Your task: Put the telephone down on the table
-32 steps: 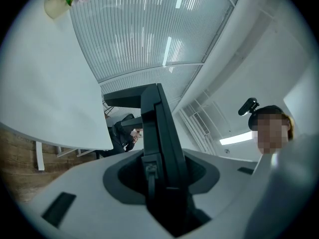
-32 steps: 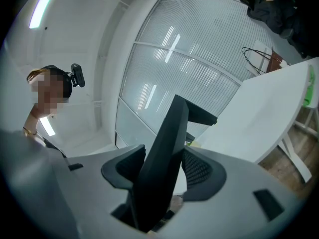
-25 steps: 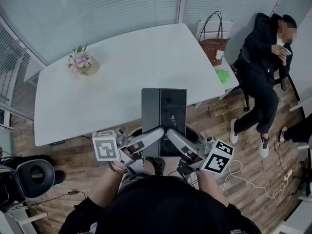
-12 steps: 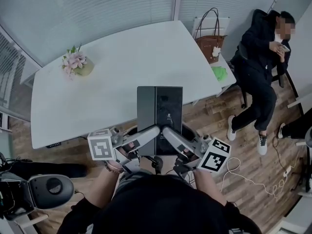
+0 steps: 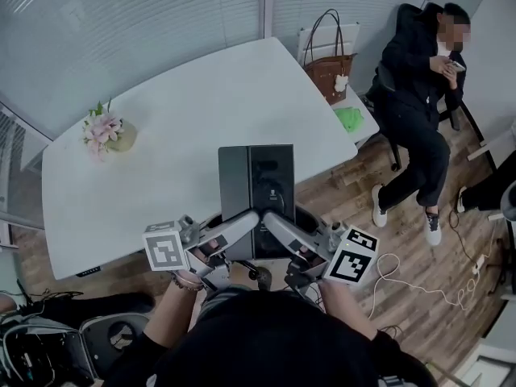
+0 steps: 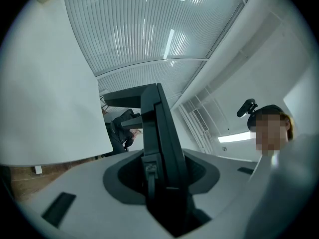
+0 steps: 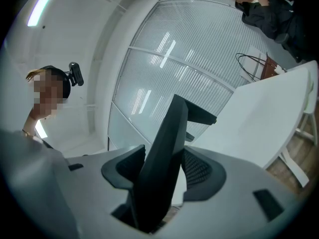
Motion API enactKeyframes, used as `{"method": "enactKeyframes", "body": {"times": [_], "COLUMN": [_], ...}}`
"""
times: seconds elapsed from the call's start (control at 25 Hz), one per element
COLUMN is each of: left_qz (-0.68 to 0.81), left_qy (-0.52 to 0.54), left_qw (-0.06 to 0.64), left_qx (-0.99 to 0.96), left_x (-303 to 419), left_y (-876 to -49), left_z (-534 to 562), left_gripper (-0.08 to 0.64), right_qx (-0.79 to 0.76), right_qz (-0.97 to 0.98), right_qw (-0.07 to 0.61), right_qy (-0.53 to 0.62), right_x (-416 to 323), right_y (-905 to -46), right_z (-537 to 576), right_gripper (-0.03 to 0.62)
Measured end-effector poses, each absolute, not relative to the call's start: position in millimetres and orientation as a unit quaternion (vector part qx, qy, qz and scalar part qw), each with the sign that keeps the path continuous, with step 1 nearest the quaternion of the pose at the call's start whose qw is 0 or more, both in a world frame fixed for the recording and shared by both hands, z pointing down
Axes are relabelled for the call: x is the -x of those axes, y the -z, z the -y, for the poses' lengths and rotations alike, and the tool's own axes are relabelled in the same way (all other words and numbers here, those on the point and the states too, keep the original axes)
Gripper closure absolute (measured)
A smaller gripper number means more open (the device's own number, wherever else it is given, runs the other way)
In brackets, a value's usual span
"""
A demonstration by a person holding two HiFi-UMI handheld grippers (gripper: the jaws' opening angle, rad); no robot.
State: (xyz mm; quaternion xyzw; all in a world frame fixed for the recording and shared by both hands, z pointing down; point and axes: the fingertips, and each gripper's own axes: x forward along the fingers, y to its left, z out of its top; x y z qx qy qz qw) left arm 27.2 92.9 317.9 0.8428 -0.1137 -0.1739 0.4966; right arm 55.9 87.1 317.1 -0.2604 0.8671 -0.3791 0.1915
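Observation:
The telephone [image 5: 258,188] is a flat dark slab, held level in the air between both grippers. In the head view its far end overlaps the near edge of the white table [image 5: 177,119]. My left gripper [image 5: 244,222] is shut on its near left side and my right gripper [image 5: 272,220] on its near right side. In the left gripper view the telephone [image 6: 158,133] stands edge-on between the pads of the left gripper [image 6: 162,178]. The right gripper view shows the same dark telephone [image 7: 167,143] clamped in the right gripper [image 7: 158,176].
A small pot of pink flowers [image 5: 103,132] stands at the table's far left. A brown bag [image 5: 329,69] and a green item [image 5: 348,118] sit beyond the right corner. A person [image 5: 419,79] sits at the right. A white cable [image 5: 403,285] lies on the wooden floor.
The head view has swung, so the table and room sit further left and lower in the picture. Both grippers keep the same hold on the telephone.

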Motion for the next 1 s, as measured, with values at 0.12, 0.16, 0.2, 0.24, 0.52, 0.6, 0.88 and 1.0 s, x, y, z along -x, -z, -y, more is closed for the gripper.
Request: {"method": "enactKeyframes", "body": {"times": [0.12,0.16,0.2,0.24,0.52,0.6,0.88,1.0], "left_qz": [0.104,0.103,0.101,0.100,0.093,0.092,0.092,0.092], "left_qy": [0.170,0.169,0.170,0.170,0.166,0.165,0.165,0.164], "left_qw": [0.498,0.497,0.498,0.499,0.502,0.504,0.513,0.517], "left_qx": [-0.844,-0.845,-0.844,-0.844,-0.844,-0.843,-0.837,-0.835], "left_x": [-26,-25,-24,-23,-20,-19,-15,-13], "left_y": [-321,-321,-321,-321,-320,-321,-321,-321], "left_z": [-72,-67,-61,-56,-15,-2,41,56], "left_gripper": [0.370,0.370,0.370,0.370,0.370,0.370,0.370,0.370], "right_qx": [0.270,0.272,0.274,0.275,0.284,0.285,0.291,0.294], "right_qz": [-0.865,-0.864,-0.864,-0.864,-0.860,-0.859,-0.852,-0.850], "right_qw": [0.192,0.193,0.193,0.194,0.196,0.197,0.198,0.199], "right_qy": [0.377,0.376,0.376,0.376,0.376,0.377,0.387,0.389], "right_x": [-55,-54,-53,-52,-49,-48,-45,-43], "right_y": [-320,-321,-321,-320,-319,-320,-321,-321], "right_z": [-67,-61,-56,-51,-10,3,46,61], "right_gripper": [0.373,0.373,0.373,0.373,0.373,0.373,0.374,0.374]}}
